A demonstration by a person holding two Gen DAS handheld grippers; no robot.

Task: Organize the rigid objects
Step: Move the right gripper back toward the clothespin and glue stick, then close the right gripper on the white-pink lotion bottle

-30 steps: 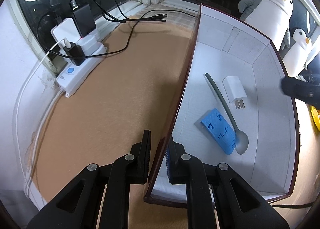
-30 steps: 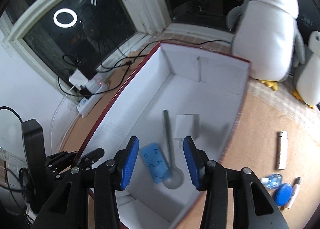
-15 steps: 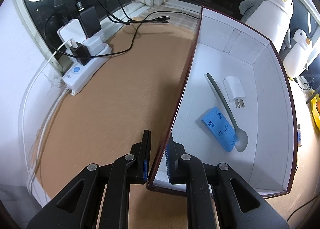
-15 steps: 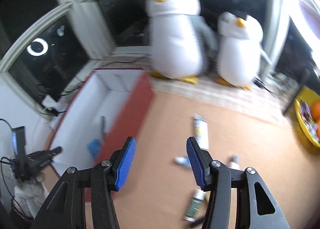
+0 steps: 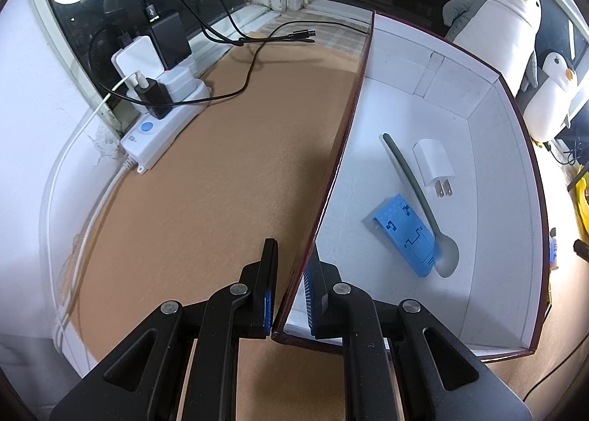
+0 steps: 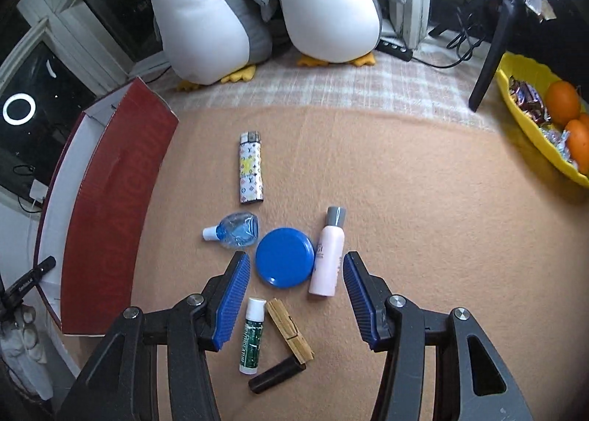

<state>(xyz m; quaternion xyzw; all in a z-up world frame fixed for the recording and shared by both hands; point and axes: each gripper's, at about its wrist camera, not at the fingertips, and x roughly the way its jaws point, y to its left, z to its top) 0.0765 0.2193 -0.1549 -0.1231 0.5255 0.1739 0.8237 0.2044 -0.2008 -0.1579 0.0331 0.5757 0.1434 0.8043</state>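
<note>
My left gripper (image 5: 292, 248) is shut on the near left wall of the white-lined, dark red box (image 5: 497, 163). In the box lie a grey spoon (image 5: 412, 181), a white charger plug (image 5: 432, 163) and a blue plastic piece (image 5: 405, 233). My right gripper (image 6: 296, 266) hangs open over loose items on the tan mat. A blue round lid (image 6: 285, 257) and a pink bottle (image 6: 327, 255) lie between its fingers, untouched. Around them lie a patterned lighter (image 6: 251, 168), a small clear blue bottle (image 6: 235, 229), a green lip balm (image 6: 252, 336), a wooden clothespin (image 6: 289, 329) and a black cylinder (image 6: 276, 376).
The box's red outer wall (image 6: 110, 200) stands left of the items. Two plush penguins (image 6: 206, 16) sit at the back. At far right stand a yellow bowl (image 6: 515, 104) of oranges and sweets and a black stand leg (image 6: 489, 52). A power strip (image 5: 162, 119) with cables (image 5: 250, 63) lies left of the box.
My right gripper has swung from above the box to the right, over the loose items on the mat, and its jaws stand a little wider. The left gripper stays on the box wall.
</note>
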